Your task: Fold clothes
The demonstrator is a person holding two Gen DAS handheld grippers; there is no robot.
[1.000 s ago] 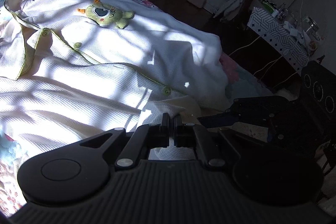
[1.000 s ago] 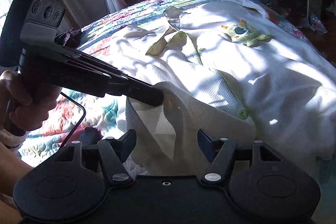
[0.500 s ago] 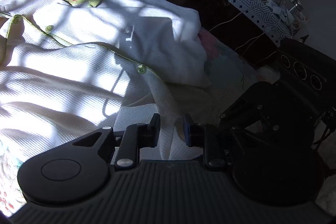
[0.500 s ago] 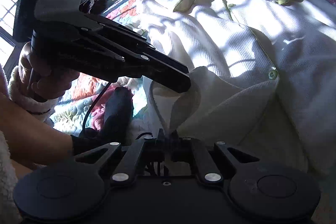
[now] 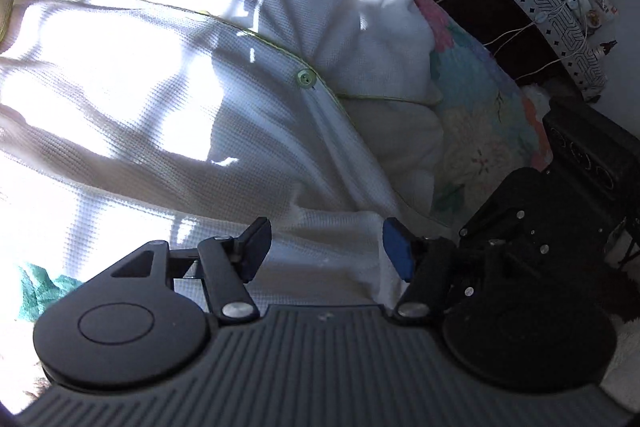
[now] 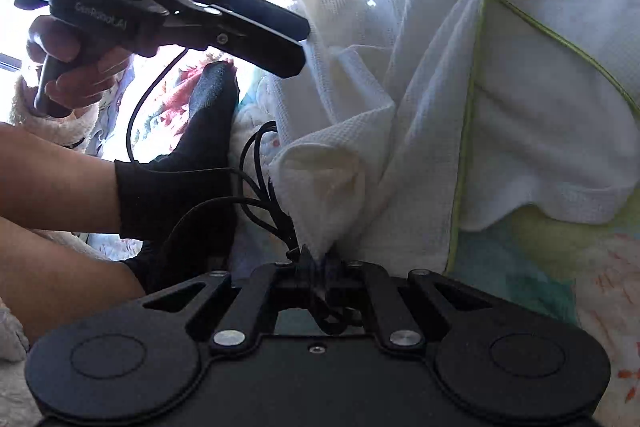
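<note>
At the far left of the right wrist view, a hand in a fluffy cream sleeve grips the handle of the left gripper, a black two-finger tool reaching toward the upper folds of the white waffle-knit shirt with thin green piping and green buttons. Below it, a foot in a black sock rests on the floral patchwork quilt, beside a tangle of black cable. Further right, the right gripper has its jaws pinched together on a bunched corner of the shirt's hem, the fabric rising from them in a peak. In the left wrist view the shirt lies spread across the quilt, sunlit and striped with shadow. The left gripper hangs over the hem with its jaws opening; cloth lies under the gap between them, the blue pads not pressing it. At the right edge stands a table draped in a black-and-white geometric cloth.
</note>
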